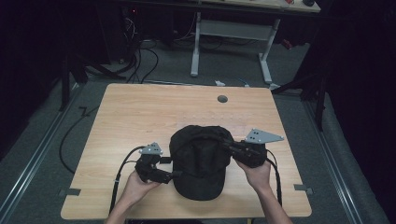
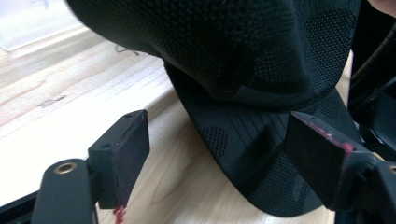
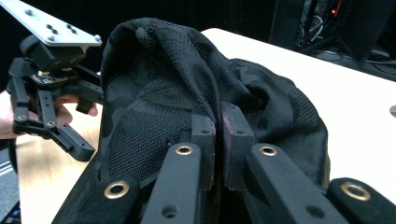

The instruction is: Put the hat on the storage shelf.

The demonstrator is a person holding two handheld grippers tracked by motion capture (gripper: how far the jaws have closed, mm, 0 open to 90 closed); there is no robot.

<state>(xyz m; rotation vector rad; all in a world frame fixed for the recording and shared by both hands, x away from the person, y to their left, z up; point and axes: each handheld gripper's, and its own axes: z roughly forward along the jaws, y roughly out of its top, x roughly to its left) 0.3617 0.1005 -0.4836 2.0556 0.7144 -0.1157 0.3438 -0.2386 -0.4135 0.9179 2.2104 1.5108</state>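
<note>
- We see both forearms come in from the near edge of the desk (image 1: 126, 112), one on each side of a black cap (image 1: 201, 161), which lies on the near half of the desk.
- The left hand (image 1: 135, 186) holds the left gripper (image 1: 170, 168) low and nearly level, pointed across at the cap's left side.
- The right hand (image 1: 256, 175) holds the right gripper (image 1: 229, 145) angled inward and up toward the cap's crown.
- We read the cap's long axis as running from the far side of the desk toward the person, brim nearest the person, crown bunched and lifted at its right side.
- In the left gripper view the jaws stand wide apart, with the cap's brim (image 2: 261, 158) lying between and just beyond them; we see neither pad pressing on it.
- In the right gripper view the jaws are pinched tight on a fold of the cap's mesh fabric, which rises above them.
</note>
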